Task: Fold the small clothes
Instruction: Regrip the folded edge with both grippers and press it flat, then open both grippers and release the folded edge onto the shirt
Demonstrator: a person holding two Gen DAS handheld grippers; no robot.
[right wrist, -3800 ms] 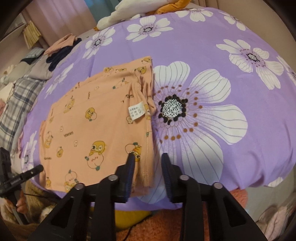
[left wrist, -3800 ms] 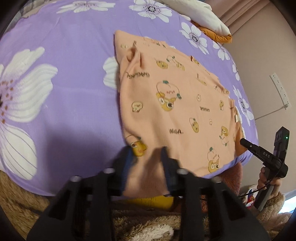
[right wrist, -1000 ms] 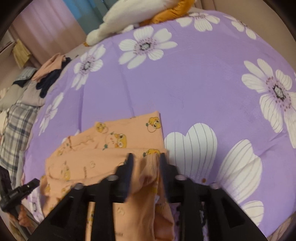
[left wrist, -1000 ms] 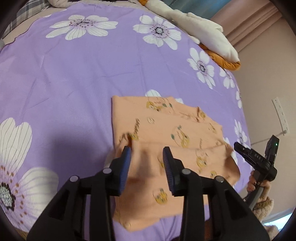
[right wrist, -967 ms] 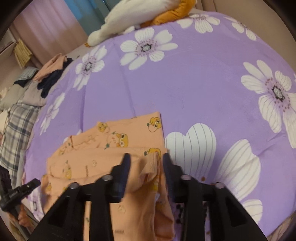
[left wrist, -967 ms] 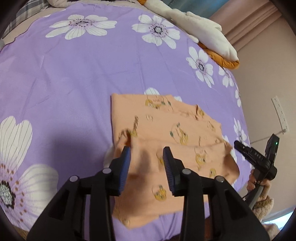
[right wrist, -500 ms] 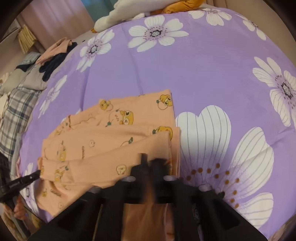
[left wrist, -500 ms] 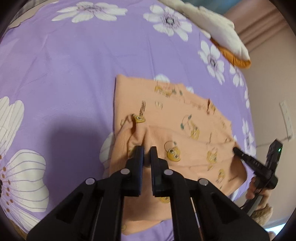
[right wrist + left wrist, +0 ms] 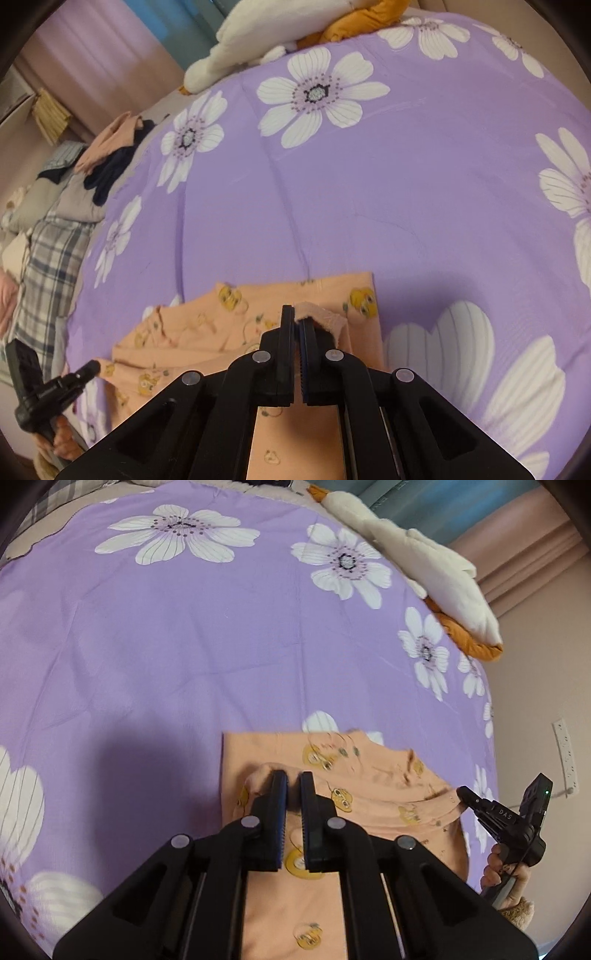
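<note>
Garment (image 9: 369,790), peach w/ cartoon print, lies on purple bedspread (image 9: 184,657), near its close edge. Left gripper (image 9: 290,781) and right gripper (image 9: 296,317) each pinch a near corner, jaws nearly closed on cloth. Judgement: carry both corners level toward garment's far edge, match hems, then let go. No containers seen.

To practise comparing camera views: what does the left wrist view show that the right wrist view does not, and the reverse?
Left wrist only: a wall power strip.

Right wrist only: a pile of clothes and a plaid blanket at the bed's edge.

Both: the orange garment, pinched by the left gripper and right gripper, the purple floral bedspread and the white plush toy.
</note>
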